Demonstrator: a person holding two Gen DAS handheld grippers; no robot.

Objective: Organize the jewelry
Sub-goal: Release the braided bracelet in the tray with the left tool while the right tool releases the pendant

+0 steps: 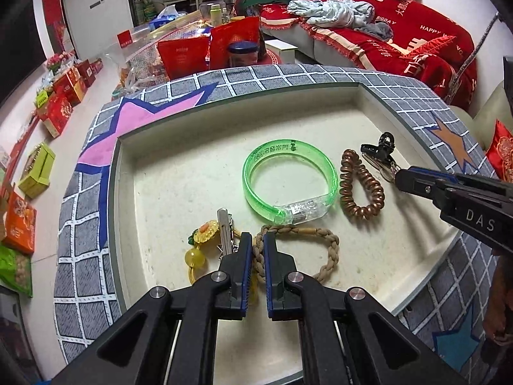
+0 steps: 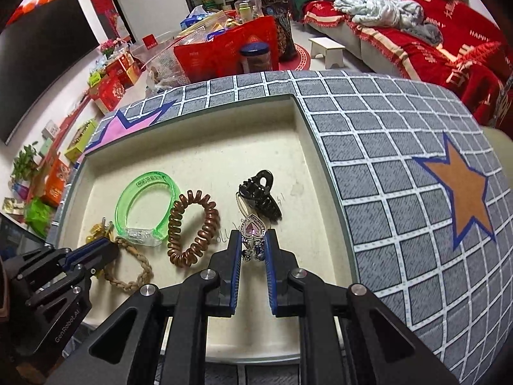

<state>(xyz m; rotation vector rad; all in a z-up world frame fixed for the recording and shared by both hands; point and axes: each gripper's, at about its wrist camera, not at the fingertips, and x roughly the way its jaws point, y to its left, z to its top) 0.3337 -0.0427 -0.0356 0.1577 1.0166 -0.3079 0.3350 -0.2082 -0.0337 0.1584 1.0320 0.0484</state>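
Braided bracelet [image 1: 298,250] pinched in left tool [image 1: 258,240] | heart clip [image 2: 253,234] in right tool [image 2: 253,240]

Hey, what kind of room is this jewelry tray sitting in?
Most likely a home living room, decorated for a wedding: a sofa draped in red "Happy Wedding" covers, red gift boxes lined along the floor, and a small white stool.

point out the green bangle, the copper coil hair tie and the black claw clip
green bangle [image 1: 256,163]: left wrist view, on its left green rim.
copper coil hair tie [image 2: 174,224]: right wrist view, on its left coils.
black claw clip [image 2: 261,200]: right wrist view, on its black body.
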